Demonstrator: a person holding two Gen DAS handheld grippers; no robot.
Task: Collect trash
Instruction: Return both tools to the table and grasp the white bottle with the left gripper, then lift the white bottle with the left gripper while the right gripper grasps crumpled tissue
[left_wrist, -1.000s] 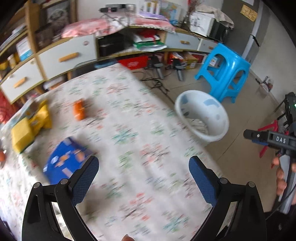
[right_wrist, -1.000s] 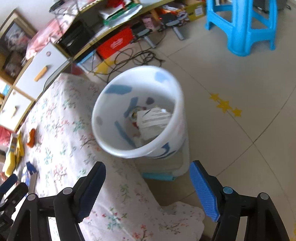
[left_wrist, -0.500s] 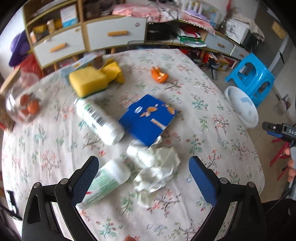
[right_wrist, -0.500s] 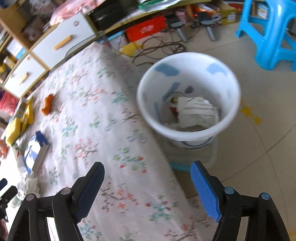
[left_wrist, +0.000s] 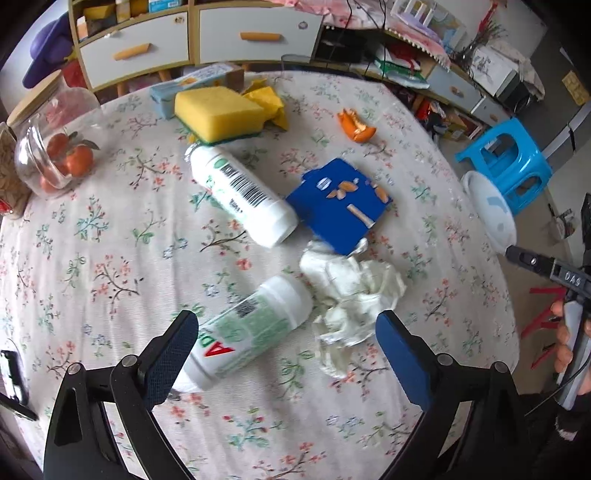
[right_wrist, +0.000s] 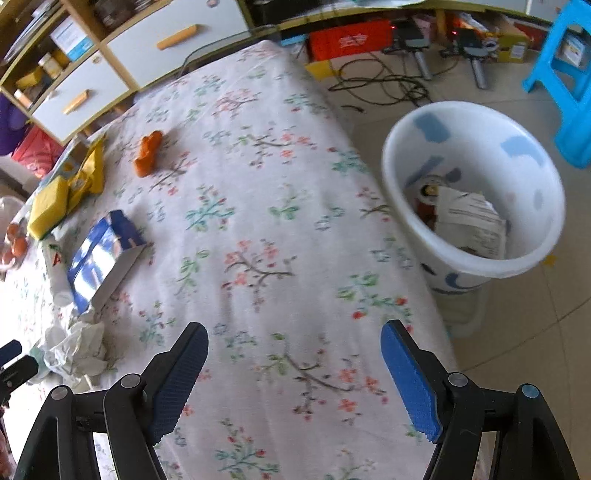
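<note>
Left gripper (left_wrist: 286, 343) hovers empty, jaws spread wide, over the crumpled tissue (left_wrist: 352, 291), probably framing the next pick; tissue touches the green-labelled bottle (left_wrist: 247, 332) and the blue carton (left_wrist: 340, 203), so a clean grab needs care; orange peel (left_wrist: 354, 125) lies well beyond the tissue. Right gripper (right_wrist: 293, 380), also spread and empty, hangs over the bare tablecloth (right_wrist: 258, 229) near the table edge; white bin (right_wrist: 476, 192), paper already inside, stands on the floor just past that edge, with open cloth between tissue and bin.
</note>
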